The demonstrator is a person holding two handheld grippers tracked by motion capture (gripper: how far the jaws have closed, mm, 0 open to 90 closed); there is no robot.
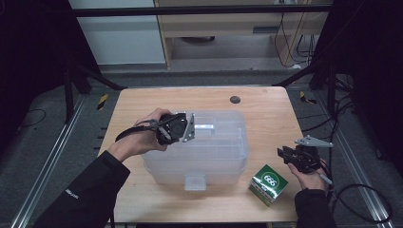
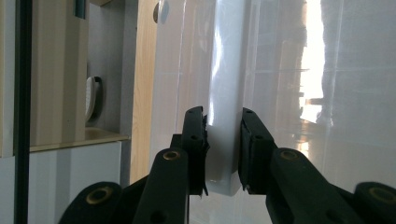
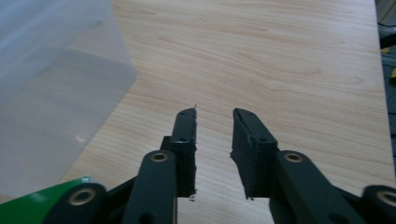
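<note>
High view: left tool (image 1: 190, 127) clamped on bin (image 1: 223, 156) lid tab, lid on, right tool (image 1: 285, 154) released w/ nothing by green box (image 1: 268, 184); box prob. unpacked yet.

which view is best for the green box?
High view: the green box sits whole on the table, right of the clear bin, just beside the right tongs. The right gripper view catches a green corner at bottom left. The left gripper view faces the bin's lid.
</note>
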